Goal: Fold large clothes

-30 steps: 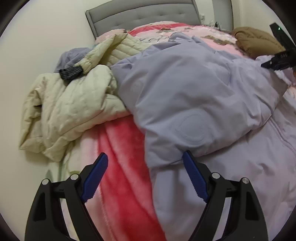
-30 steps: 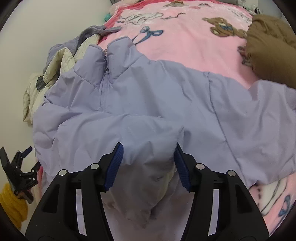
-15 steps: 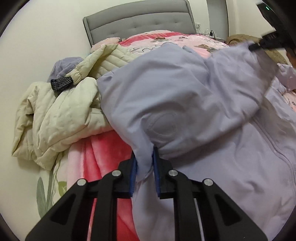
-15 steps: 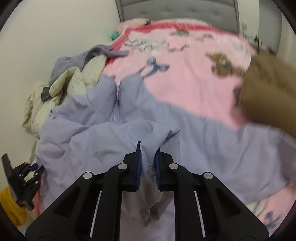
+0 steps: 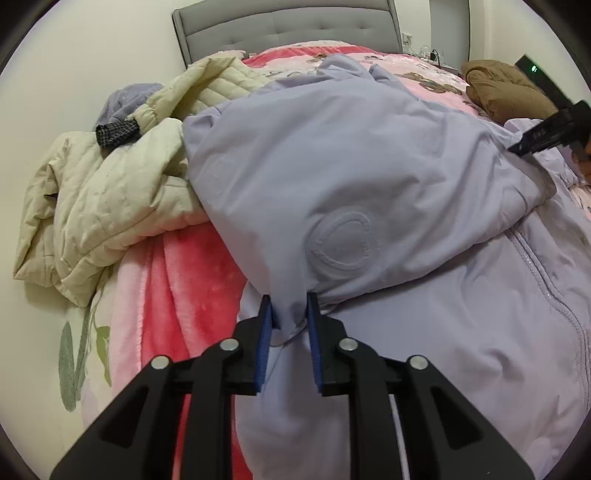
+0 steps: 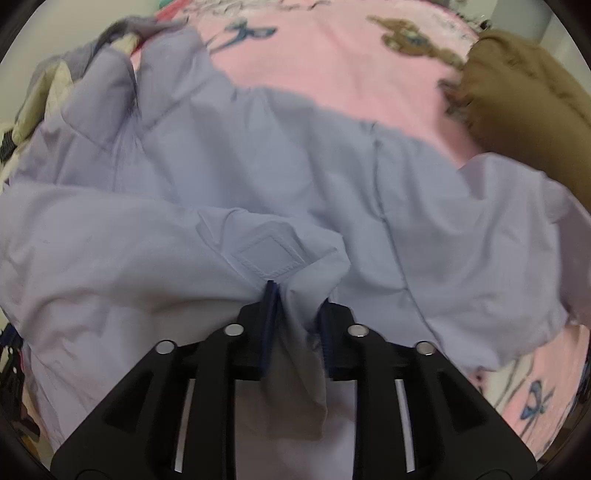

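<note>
A large lavender jacket (image 5: 369, 177) lies spread on the bed, its sleeve folded across the zipped front. My left gripper (image 5: 289, 314) is shut on a fold of the sleeve just below a round embossed patch. My right gripper (image 6: 295, 301) is shut on the sleeve's cuff end, beside a square tab, over the jacket's body (image 6: 258, 155). The right gripper also shows in the left wrist view (image 5: 546, 129), at the far right edge of the jacket.
A cream quilted jacket (image 5: 110, 199) is heaped at the left by the wall. A brown garment (image 6: 528, 103) lies at the right, also in the left wrist view (image 5: 506, 92). A pink blanket (image 6: 332, 55) covers the bed; a grey headboard (image 5: 288, 29) stands behind.
Both grippers went from open to shut on the lavender sleeve. It was lifted and now lies lower across the jacket's front.
</note>
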Demonstrator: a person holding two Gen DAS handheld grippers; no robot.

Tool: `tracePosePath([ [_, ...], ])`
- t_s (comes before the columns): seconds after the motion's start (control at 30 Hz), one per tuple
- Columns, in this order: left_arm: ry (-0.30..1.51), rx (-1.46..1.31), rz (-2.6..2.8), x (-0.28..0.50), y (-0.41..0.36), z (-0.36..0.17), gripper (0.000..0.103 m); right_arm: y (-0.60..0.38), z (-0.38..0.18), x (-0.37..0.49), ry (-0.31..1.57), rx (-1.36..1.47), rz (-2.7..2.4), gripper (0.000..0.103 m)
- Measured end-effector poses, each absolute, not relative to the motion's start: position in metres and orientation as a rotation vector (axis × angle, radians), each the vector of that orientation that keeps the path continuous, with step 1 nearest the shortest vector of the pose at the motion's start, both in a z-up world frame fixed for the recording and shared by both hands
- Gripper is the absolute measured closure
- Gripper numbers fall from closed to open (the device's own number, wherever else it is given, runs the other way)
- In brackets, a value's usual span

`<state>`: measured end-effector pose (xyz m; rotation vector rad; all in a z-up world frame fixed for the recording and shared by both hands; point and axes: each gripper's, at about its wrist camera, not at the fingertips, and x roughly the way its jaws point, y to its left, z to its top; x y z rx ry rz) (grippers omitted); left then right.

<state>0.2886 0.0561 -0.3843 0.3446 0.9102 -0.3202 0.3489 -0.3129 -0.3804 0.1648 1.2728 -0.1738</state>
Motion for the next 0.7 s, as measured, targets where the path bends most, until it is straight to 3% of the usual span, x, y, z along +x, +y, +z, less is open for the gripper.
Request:
tracePosePath([
  [0.2, 0.889, 0.202, -0.316, 0.282, 0.075, -0.370, 0.052, -0.287, -0.312, 0.339, 1.158, -0.017, -0.145, 0.047],
  [0.27, 0.892, 0.181, -0.330, 0.276, 0.078, -0.367, 0.048, -0.274, -0.294, 0.342, 1.136, -0.087, -0.147, 0.045],
  [0.4, 0.952, 0.053, -0.394, 0.267, 0.081, -0.360, 0.041, -0.236, -0.259, 0.364, 1.063, -0.068, -0.031, 0.033],
  [0.5, 0.949, -0.073, -0.423, 0.271, 0.080, -0.359, 0.037, -0.192, -0.253, 0.405, 1.044, -0.031, 0.223, 0.034],
  [0.57, 1.011, -0.228, -0.403, 0.287, 0.087, -0.369, 0.037, -0.157, -0.256, 0.429, 1.052, -0.025, 0.399, 0.056],
  [0.6, 1.021, -0.298, -0.398, 0.292, 0.092, -0.374, 0.040, -0.133, -0.258, 0.444, 1.061, -0.056, 0.492, 0.062],
  [0.7, 1.048, -0.557, -0.373, 0.303, 0.115, -0.388, 0.044, -0.069, -0.269, 0.478, 1.103, -0.194, 0.660, 0.061],
])
